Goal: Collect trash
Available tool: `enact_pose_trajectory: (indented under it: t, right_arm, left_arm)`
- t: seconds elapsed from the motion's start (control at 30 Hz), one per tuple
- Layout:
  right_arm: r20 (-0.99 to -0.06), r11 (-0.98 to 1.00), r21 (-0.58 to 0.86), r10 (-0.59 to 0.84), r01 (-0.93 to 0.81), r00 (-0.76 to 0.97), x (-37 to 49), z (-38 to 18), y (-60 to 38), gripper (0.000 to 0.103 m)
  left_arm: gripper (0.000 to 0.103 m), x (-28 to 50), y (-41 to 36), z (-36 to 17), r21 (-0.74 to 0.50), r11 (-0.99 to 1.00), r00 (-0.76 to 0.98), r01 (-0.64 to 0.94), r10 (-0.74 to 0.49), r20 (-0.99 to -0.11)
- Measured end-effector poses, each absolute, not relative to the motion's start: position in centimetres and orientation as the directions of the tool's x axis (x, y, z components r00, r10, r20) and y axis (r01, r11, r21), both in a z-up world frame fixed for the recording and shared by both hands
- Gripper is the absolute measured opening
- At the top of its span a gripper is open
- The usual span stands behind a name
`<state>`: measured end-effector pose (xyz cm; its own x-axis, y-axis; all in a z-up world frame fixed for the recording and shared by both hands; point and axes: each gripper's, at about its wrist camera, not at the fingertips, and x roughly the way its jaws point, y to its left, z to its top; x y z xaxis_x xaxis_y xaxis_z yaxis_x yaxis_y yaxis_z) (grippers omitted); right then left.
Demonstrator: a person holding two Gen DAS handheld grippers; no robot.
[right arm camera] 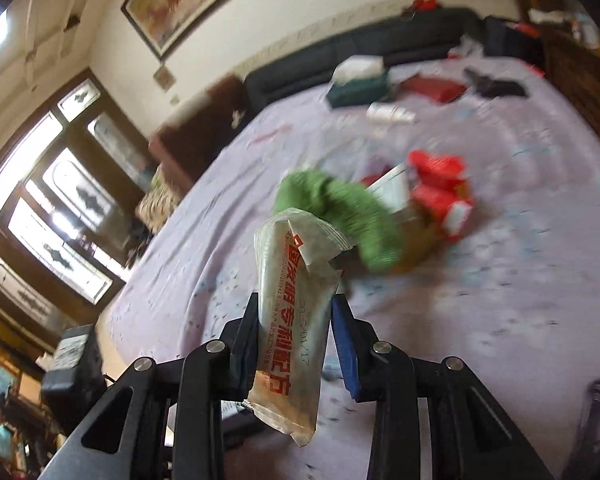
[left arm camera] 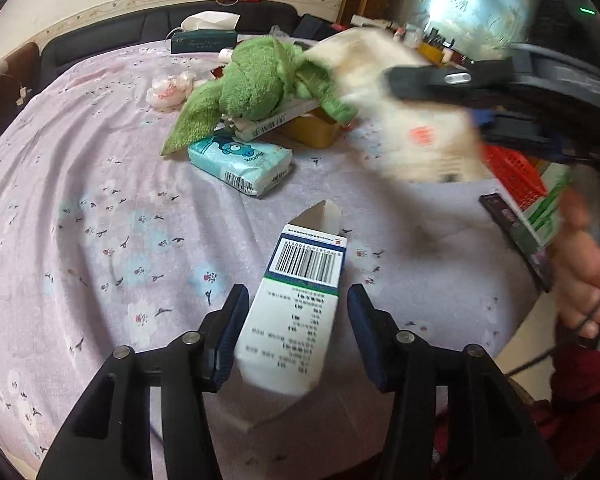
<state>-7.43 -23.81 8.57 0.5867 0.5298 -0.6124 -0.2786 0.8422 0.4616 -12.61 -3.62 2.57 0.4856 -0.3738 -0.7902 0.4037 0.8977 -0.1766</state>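
My left gripper (left arm camera: 296, 304) hangs over a pale purple bedsheet (left arm camera: 100, 200). A white carton with a barcode (left arm camera: 300, 292) lies between its jaws; the left pad touches it, while a gap shows at the right pad. My right gripper (right arm camera: 296, 312) is shut on a clear plastic packet with red print (right arm camera: 296, 320) and holds it above the bed. The right gripper (left arm camera: 440, 80) and its blurred packet (left arm camera: 416, 128) also show in the left wrist view, at upper right.
A green plush toy (left arm camera: 260, 80) lies on a box and a yellow container (left arm camera: 312, 130) mid-bed. A blue tissue pack (left arm camera: 240, 162) lies beside it. A crumpled wrapper (left arm camera: 168, 90), a green tissue box (left arm camera: 202, 40), and red packaging (right arm camera: 440, 188) also lie on the bed.
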Motion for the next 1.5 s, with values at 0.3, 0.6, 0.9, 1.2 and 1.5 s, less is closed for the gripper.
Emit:
enact_pose_trajectory:
  t: [0.3, 0.6, 0.9, 1.2, 1.5]
  right_arm:
    - [-0.578, 0.904, 0.382, 0.397, -0.194, 0.713, -11.5, 9.7, -28.6, 0.036]
    - [-0.581, 0.932, 0.340, 0.312, -0.124, 0.752, -13.2, 8.9, -30.5, 0.036]
    - [-0.595, 0.933, 0.340, 0.309, -0.116, 0.742, -13.0, 8.0, -30.7, 0.036]
    - [-0.593, 0.933, 0.337, 0.317, -0.129, 0.740, -13.1, 8.1, -30.2, 0.036]
    - [-0.588, 0.934, 0.333, 0.315, -0.132, 0.745, -13.4, 8.4, -30.0, 0.036]
  left_arm:
    - [0.034, -12.0, -5.0, 4.0, -0.153, 0.922, 0.575, 0.355, -0.345, -0.742]
    - [0.034, -11.6, -8.5, 6.7, -0.090, 0.958, 0.734, 0.272, -0.266, -0.625]
    - [0.034, -11.0, -9.5, 6.7, -0.044, 0.972, 0.760, 0.232, -0.210, -0.615]
    - [0.034, -11.6, -9.8, 6.6, 0.010, 0.976, 0.780, 0.216, -0.167, -0.603]
    - [0.034, -12.2, -10.1, 6.9, 0.042, 0.975, 0.794, 0.216, -0.150, -0.588]
